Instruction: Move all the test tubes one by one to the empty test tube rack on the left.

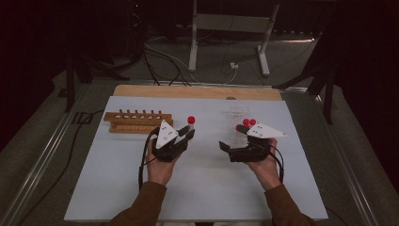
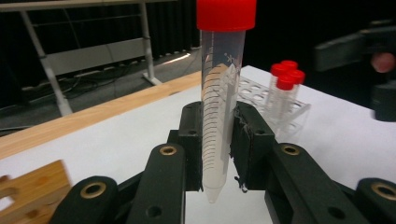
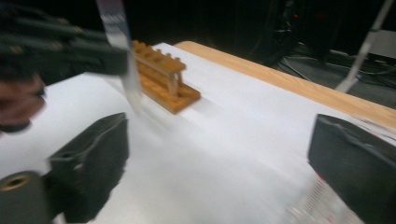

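I keep my left gripper (image 2: 219,140) pinching the red-capped tube (image 2: 223,93) straight up, heading for the wooden rack (image 1: 137,122) near the table's far left corner, right gripper (image 1: 229,149) spread wide.

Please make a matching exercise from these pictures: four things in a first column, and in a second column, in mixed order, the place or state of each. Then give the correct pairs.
Things
1. left gripper
2. right gripper
3. wooden rack
4. clear plastic rack

Places or states
A. holds three red-capped tubes
B. jaws wide apart, nothing between them
C. shut on an upright tube with a red cap
D. stands with its holes unfilled at the left of the white table

Pairs: 1-C, 2-B, 3-D, 4-A
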Demonstrator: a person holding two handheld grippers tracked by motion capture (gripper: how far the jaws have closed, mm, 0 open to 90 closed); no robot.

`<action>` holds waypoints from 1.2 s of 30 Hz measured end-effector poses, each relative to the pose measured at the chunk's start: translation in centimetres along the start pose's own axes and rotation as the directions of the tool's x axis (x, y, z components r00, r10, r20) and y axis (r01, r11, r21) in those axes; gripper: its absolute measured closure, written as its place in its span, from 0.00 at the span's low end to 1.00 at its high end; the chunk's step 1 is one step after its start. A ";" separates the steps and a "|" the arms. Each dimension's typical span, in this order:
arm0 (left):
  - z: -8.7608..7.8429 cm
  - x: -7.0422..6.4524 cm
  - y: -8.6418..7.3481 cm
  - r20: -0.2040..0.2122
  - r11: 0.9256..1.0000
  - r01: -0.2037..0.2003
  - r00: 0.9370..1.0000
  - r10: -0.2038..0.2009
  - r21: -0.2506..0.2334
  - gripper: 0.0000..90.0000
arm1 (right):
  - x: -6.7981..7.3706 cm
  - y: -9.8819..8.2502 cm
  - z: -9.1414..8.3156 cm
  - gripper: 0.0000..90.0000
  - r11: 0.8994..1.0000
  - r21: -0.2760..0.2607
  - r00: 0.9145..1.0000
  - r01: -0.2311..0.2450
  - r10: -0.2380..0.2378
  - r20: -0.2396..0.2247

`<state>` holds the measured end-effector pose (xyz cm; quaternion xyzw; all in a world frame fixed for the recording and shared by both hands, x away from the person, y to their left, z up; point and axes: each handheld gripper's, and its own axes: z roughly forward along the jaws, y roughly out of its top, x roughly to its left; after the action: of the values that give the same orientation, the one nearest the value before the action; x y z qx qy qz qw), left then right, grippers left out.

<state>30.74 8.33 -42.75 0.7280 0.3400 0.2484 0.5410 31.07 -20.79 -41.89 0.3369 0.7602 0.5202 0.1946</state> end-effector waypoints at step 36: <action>-2.3 6.9 0.9 -0.179 0.999 -0.004 0.984 -0.001 -0.032 0.84 | -4.8 -4.6 -4.8 0.00 0.992 -0.037 0.983 -0.118 0.122 0.137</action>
<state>33.69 14.90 -41.26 0.6940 0.3826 0.3189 0.5199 29.87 -28.44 -44.56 0.4149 0.7154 0.5172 0.2204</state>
